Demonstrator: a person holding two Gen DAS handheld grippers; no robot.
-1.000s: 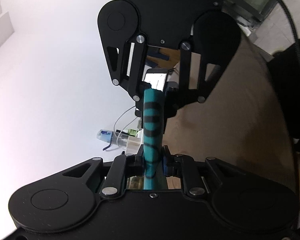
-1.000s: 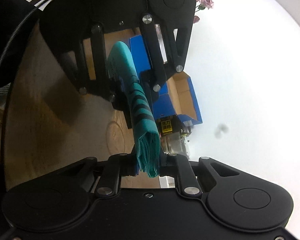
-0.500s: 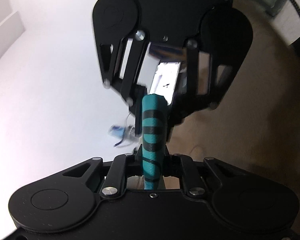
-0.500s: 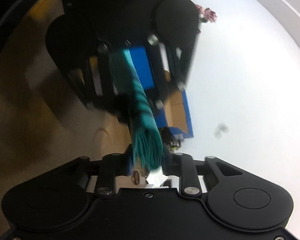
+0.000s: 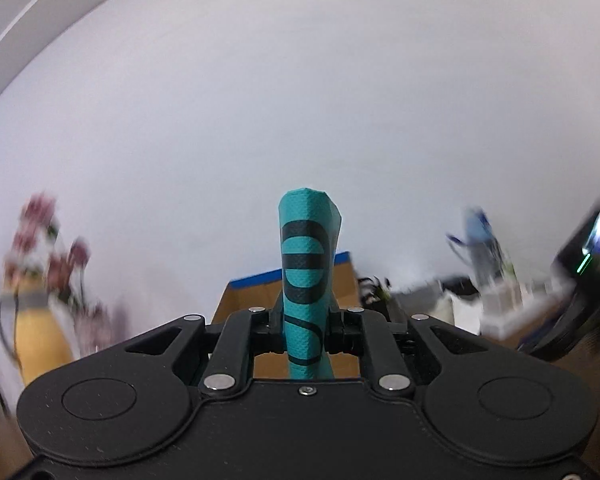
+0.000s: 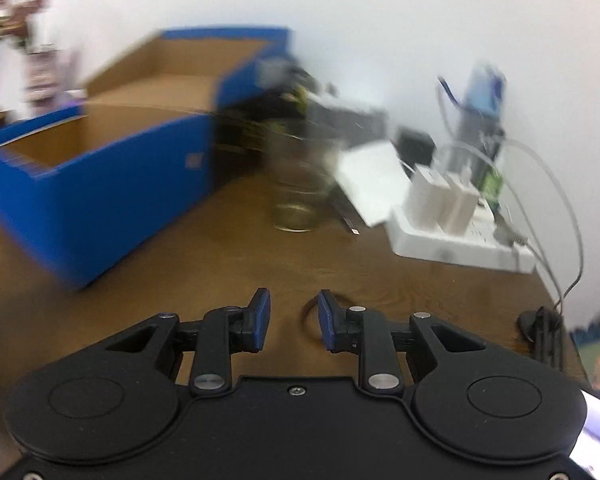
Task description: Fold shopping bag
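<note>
White wall is filling most of both views, with a brown wooden table [image 6: 228, 264] running underneath; pretty blurry overall, so some clutter is hard to read.

So the shopping bag [image 5: 306, 280] is sitting in the left gripper [image 5: 306, 330], teal with black lettering, bundled into a narrow thick strip and sticking straight up between the clamped fingers; looks to me like the folding itself is basically done, since it's a compact bundle and only one gripper is carrying it; holding it pinched low like that is probably just keeping the layers from springing apart.

The right gripper [image 6: 293, 322] is hovering over the table with its blue-padded fingers [image 6: 260, 320] spread apart and nothing between them; my guess is it's staying free because the bundle doesn't need a second pinch now.

Moving outward; a blue cardboard box [image 6: 100, 184] with its flaps open is standing on the left of the table, could be a drop-off spot but I can't tell; a clear glass jar [image 6: 300, 188] is standing just right of the box; further right a white power strip [image 6: 460, 240] with chargers plugged in and cables looping off; flowers [image 5: 52, 248] are showing blurred at the far left in the left wrist view.
</note>
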